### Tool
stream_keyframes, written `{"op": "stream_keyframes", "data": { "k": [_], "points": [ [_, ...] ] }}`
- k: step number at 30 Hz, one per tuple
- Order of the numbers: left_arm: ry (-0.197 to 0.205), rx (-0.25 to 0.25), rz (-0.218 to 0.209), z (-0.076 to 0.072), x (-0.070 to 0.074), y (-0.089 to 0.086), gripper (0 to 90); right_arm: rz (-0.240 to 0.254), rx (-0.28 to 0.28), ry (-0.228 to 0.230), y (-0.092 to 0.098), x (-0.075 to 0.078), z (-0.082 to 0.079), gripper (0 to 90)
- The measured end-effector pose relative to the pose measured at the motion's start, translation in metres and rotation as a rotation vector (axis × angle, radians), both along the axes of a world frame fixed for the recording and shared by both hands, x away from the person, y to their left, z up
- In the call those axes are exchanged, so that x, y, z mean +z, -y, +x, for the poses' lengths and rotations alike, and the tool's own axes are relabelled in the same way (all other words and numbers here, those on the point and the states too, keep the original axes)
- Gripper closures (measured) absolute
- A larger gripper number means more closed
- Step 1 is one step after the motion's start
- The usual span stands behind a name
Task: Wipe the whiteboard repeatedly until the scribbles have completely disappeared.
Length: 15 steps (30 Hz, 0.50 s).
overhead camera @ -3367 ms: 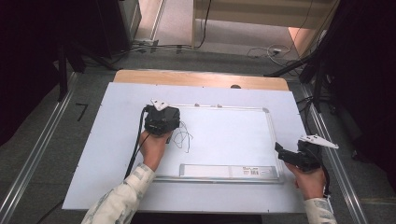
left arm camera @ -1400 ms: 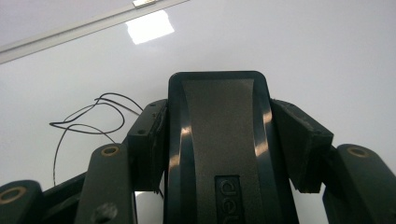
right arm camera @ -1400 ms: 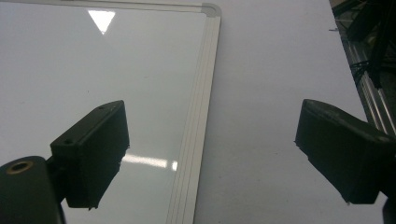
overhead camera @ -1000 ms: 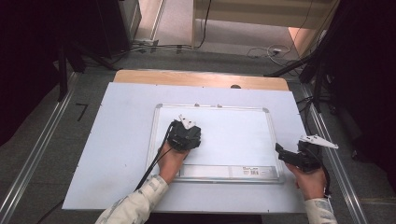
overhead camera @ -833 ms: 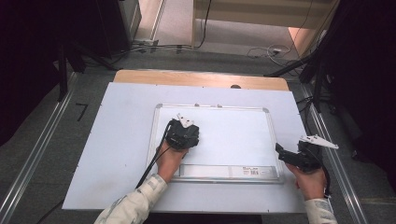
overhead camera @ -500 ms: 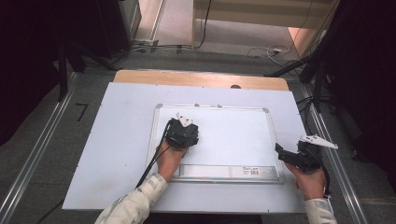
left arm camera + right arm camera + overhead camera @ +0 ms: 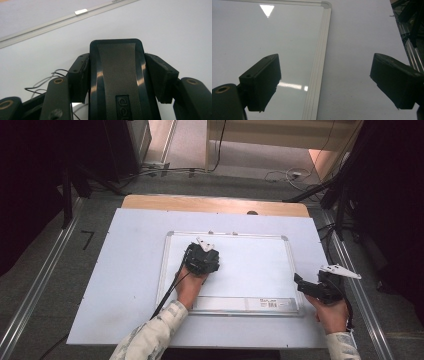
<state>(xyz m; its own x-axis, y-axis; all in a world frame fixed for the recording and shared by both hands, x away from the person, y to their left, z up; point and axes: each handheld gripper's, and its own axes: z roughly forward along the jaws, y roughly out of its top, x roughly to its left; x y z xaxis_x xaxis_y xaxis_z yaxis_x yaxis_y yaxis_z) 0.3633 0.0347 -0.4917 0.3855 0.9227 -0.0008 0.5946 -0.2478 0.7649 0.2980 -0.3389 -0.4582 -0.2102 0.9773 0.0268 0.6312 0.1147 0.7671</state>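
We log a whiteboard (image 7: 260, 270) lying flat on the pale table (image 7: 125, 270), its metal frame rounded at the corners and a tray strip with a small label along its near edge. No container is present on the table.

The left gripper (image 7: 202, 259) sits over the board's left half, at about 9 o'clock from board centre, held by the left hand (image 7: 189, 285); a black cable (image 7: 167, 292) runs back toward 7 o'clock. The left gripper view supplies what the high view does not: the jaws are clamped on a black whiteboard eraser (image 7: 117, 80), a rounded-rectangle plastic body with a matte, finely textured centre panel and glossy raised borders. Thin black pen scribbles (image 7: 42, 83) lie on the board at the lower left of that view. We take the pale bar at 11 o'clock there to be the board's frame, though the angle is poor.

The right gripper (image 7: 314, 287) rests at the board's 4 o'clock corner, over its right edge, in the right hand (image 7: 331, 312). In the right gripper view its jaws stand wide apart with nothing between them, straddling the ribbed frame; the board surface is glossy, with bright reflections.
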Motion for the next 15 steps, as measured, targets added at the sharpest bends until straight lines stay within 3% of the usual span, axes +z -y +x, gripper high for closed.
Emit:
{"op": "stream_keyframes", "data": {
  "k": [7,10,15],
  "points": [
    [0.001,0.036,0.01,0.008,0.001,-0.016,40.1,0.004,-0.009,-0.001,0.004,0.0,-0.002,8.4],
    [0.008,0.038,0.022,0.004,0.0,-0.012,40.9,0.006,-0.013,-0.002,0.005,0.0,-0.002,8.4],
    [0.008,-0.001,0.022,-0.006,0.0,0.0,41.0,0.002,-0.008,0.0,0.002,0.0,-0.001,8.4]
  ]
}}
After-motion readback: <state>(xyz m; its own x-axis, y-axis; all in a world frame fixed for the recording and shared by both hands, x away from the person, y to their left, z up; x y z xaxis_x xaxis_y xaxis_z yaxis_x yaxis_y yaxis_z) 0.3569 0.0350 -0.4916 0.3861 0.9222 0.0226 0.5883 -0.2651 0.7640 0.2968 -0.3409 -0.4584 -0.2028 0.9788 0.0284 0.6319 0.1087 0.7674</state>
